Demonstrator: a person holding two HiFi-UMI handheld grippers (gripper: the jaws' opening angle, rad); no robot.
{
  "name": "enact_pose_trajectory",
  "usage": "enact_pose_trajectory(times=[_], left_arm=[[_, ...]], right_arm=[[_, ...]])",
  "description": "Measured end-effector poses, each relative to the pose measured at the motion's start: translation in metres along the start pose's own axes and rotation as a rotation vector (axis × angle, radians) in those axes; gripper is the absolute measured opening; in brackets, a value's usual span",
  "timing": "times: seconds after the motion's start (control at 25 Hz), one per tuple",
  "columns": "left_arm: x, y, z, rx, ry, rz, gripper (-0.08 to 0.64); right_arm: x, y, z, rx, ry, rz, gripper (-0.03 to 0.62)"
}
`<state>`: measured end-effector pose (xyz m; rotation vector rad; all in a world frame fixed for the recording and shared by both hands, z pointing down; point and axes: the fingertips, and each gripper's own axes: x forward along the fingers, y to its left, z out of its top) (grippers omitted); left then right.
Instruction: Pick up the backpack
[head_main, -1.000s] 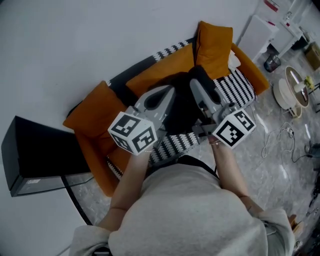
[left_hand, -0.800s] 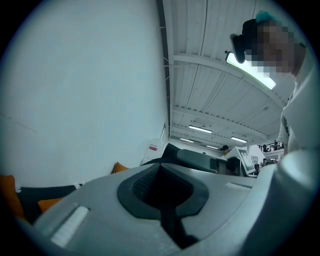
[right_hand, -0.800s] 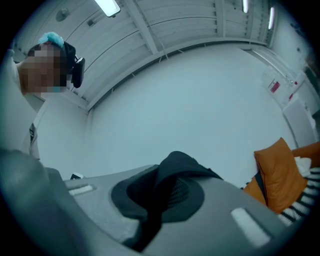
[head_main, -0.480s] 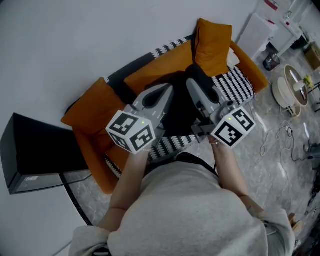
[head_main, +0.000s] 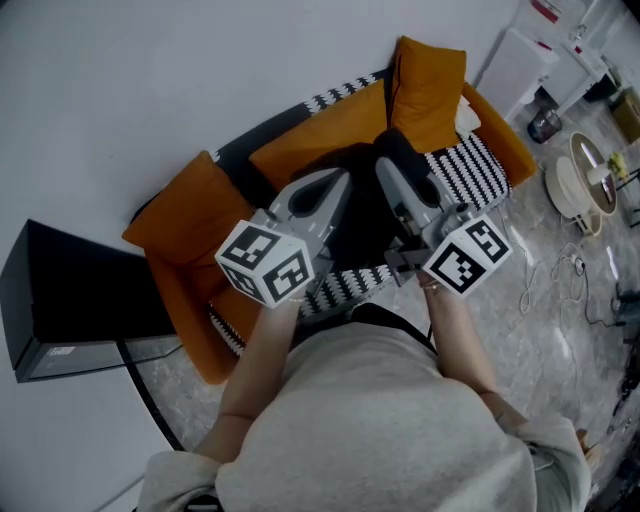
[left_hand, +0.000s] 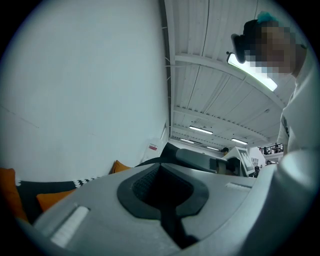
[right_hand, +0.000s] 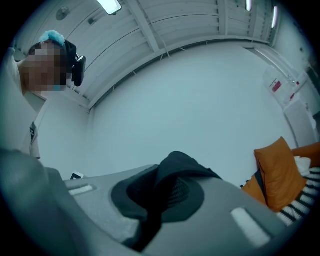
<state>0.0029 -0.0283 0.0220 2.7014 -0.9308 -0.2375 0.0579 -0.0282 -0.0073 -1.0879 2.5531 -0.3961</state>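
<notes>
The black backpack (head_main: 362, 212) hangs between my two grippers above the orange sofa (head_main: 300, 150). My left gripper (head_main: 322, 196) is at its left side and my right gripper (head_main: 398, 190) at its right, both pointing away from me. In the right gripper view the jaws (right_hand: 167, 189) are shut on a fold of the backpack's black fabric (right_hand: 184, 164) that sticks up out of them. In the left gripper view the jaws (left_hand: 161, 189) are closed, and a black strap (left_hand: 156, 160) runs from their tip towards the other gripper. Most of the bag is hidden under the grippers.
The sofa carries orange cushions (head_main: 430, 80) and a black-and-white patterned throw (head_main: 468, 168). A black box (head_main: 70, 300) stands left of it against the white wall. White units (head_main: 520, 65), a round object (head_main: 580, 180) and cables (head_main: 575, 265) lie on the marble floor at right.
</notes>
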Motion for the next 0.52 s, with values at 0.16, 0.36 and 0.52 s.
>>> enact_pose_trajectory(times=[0.16,0.36,0.52], left_arm=[[-0.0003,0.0009,-0.0022,0.001,0.007,0.007,0.006],[-0.0026,-0.0015,-0.0028,-0.008,-0.002,0.010,0.006],[-0.0030,-0.0054,-0.0020,-0.007,-0.003,0.008,0.006]], right_arm=[[0.0011,0.0011,-0.0040,0.010,0.006,0.008,0.009],[-0.0001,0.0032,-0.0041,-0.004,0.020,0.017,0.009],[-0.0033,0.0047,-0.0026,-0.007,0.018,0.020,0.009]])
